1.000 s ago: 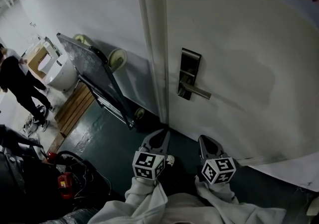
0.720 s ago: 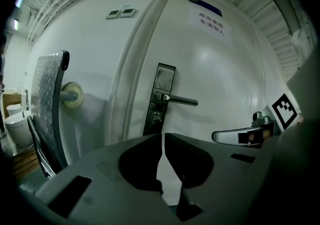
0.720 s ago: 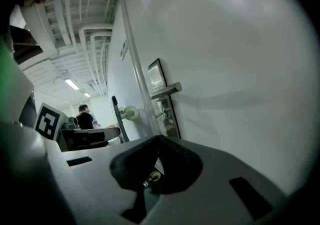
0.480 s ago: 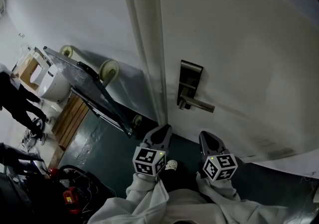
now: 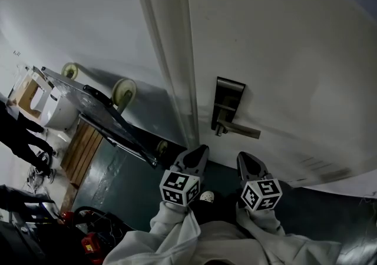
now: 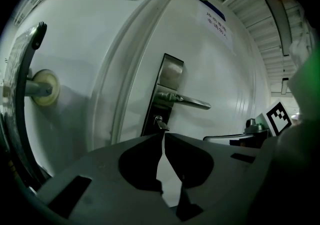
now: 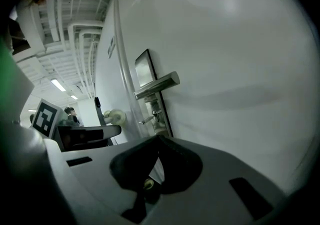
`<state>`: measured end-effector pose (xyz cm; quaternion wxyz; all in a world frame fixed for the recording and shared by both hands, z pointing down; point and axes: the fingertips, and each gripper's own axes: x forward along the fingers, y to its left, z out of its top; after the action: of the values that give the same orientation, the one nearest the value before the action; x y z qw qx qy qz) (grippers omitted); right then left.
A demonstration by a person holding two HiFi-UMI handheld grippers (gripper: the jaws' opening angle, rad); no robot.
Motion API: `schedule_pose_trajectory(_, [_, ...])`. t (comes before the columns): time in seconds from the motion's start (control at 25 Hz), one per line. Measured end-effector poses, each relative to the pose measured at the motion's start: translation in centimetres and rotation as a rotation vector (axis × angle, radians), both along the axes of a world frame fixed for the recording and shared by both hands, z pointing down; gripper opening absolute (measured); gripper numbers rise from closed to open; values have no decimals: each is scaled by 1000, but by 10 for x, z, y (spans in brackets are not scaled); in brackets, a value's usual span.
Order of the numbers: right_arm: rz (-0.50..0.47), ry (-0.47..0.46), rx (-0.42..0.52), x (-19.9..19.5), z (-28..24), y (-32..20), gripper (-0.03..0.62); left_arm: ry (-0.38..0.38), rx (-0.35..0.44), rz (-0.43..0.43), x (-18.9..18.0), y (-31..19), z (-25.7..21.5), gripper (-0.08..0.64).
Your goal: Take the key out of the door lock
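Observation:
A small metal key (image 6: 160, 123) sticks out of the steel lock plate (image 6: 168, 85) just under the lever handle (image 6: 183, 100) on the white door (image 5: 283, 52). In the head view the key (image 5: 218, 131) sits below the handle (image 5: 240, 132). My left gripper (image 6: 163, 136) is shut and empty, pointing at the key from a short way off. My right gripper (image 7: 159, 140) is also shut and empty, held beside the left one below the lock (image 7: 152, 114). In the head view the left gripper (image 5: 199, 152) and the right gripper (image 5: 244, 159) are both below the lock plate.
A flat trolley (image 5: 100, 111) with pale wheels (image 5: 123, 90) leans against the wall left of the door frame (image 5: 171, 63). A wooden pallet (image 5: 82, 147) and cables (image 5: 88, 237) lie on the dark floor. A person (image 5: 17, 134) stands at the far left.
The head view has swung so the lock sits lower and nearer the grippers. Both grippers have edged up toward the door and stay shut.

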<state>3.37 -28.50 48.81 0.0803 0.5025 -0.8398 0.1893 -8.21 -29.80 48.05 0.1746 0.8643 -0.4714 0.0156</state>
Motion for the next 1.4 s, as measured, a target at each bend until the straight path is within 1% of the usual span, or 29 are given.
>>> schedule_pose_trajectory(0.24, [27,1,0,2,0,0,52,24,-10,47,7,-3,-1,26])
schedule_pose_trajectory(0.44, [53,1,-7,7,2,2,52,23,-14,52,10,-1,-1,28])
schedule_pose_trajectory(0.56, [59,2,-11,9,4,3,52,60,-46,48,10,-1,3,28])
schedule_pose_trajectory(0.88, [61,8,-9,11,5,8,52,302,-154,44,13,-5,4,28])
schedule_pose_trajectory(0.96, [61,9,-7,13,4,8,52,387,-184,46,14,-8,4,28])
schedule_pose_trajectory(1.12, [60,14,-4,17,3,6,52,583,-248,42,16,-16,2,29])
schedule_pose_trajectory(1.2, [58,15,-4,20,2,4,52,657,-273,41,18,-19,3,29])
schedule_pose_trajectory(1.32, [48,17,-9,21,3,2,52,728,-304,35,20,-24,6,44])
schedule_pose_trajectory(1.4, [41,21,-10,22,3,0,52,767,-320,38,23,-25,5,86])
